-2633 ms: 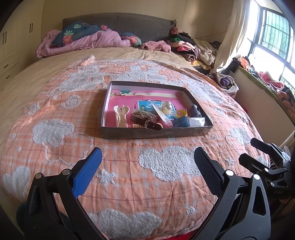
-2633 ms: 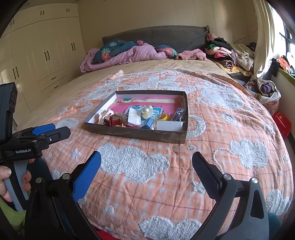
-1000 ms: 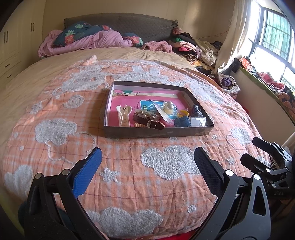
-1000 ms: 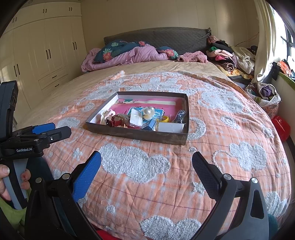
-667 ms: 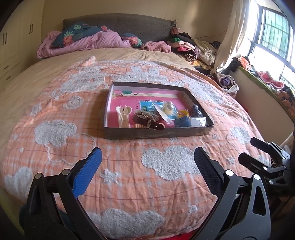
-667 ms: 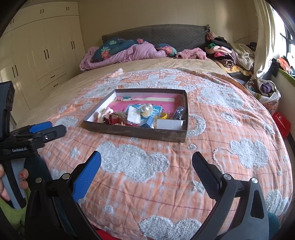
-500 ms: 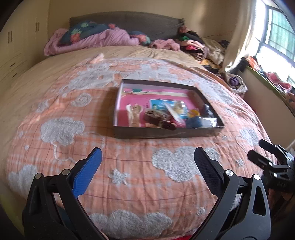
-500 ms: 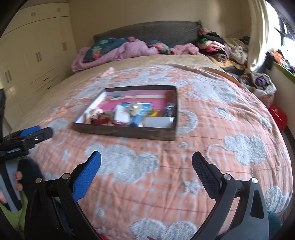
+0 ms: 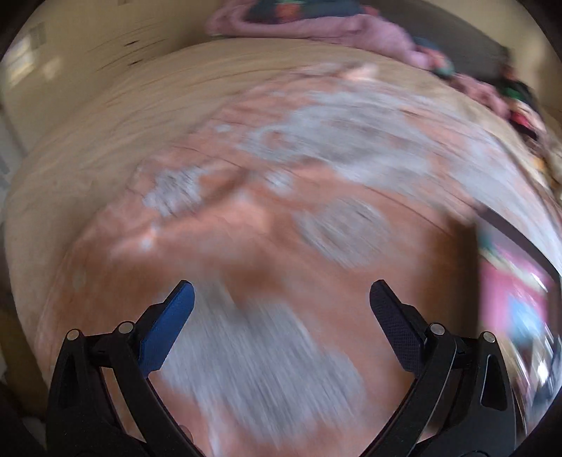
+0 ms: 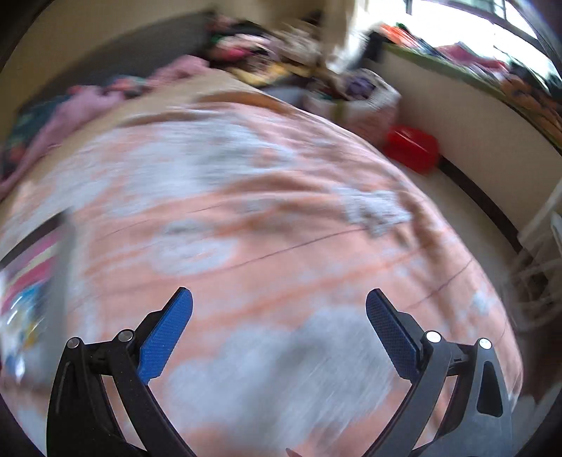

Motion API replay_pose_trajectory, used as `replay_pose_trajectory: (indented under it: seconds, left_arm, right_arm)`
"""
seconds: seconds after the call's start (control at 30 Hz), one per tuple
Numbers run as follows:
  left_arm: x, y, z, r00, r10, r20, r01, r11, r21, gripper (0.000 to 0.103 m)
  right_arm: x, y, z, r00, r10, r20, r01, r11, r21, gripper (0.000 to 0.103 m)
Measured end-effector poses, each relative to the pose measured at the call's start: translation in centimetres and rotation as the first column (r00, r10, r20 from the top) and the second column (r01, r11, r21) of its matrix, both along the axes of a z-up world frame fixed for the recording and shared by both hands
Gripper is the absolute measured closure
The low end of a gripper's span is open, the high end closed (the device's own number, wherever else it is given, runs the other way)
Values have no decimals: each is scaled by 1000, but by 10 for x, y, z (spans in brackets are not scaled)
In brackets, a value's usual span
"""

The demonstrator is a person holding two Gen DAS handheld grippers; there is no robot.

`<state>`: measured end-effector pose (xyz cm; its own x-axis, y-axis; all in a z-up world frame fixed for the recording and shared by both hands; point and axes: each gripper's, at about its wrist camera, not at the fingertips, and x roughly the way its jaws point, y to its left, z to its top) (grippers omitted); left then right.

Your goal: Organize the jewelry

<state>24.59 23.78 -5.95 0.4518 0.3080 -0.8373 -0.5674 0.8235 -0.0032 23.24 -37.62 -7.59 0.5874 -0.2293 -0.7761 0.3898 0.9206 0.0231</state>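
Both views are smeared by motion. The dark-walled tray with a pink floor and small jewelry items sits on the bed; it shows at the right edge of the left wrist view (image 9: 520, 253) and at the left edge of the right wrist view (image 10: 38, 246). My left gripper (image 9: 281, 298) is open and empty over the orange blanket, left of the tray. My right gripper (image 10: 279, 306) is open and empty over the blanket, right of the tray. The items in the tray are too blurred to tell apart.
The bed carries an orange plaid blanket with grey cloud patches (image 10: 281, 218). Pink bedding (image 9: 316, 24) lies at the headboard. A red box (image 10: 412, 147) and a pile of clothes (image 10: 354, 98) are on the floor beside the bed, under the window.
Both grippers have swung outward and come closer to the bed: the left view turned left, the right view turned right, so the tray slid from the centre to each frame's edge. Both stay open.
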Motion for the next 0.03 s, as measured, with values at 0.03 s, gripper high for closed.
replay_pose_trajectory:
  seconds: [0.03]
  left_arm:
    - [10, 17, -10, 999, 49, -6, -49, 999, -4, 10]
  right_arm:
    - [15, -17, -6, 1000, -30, -8, 30, 999, -32, 5]
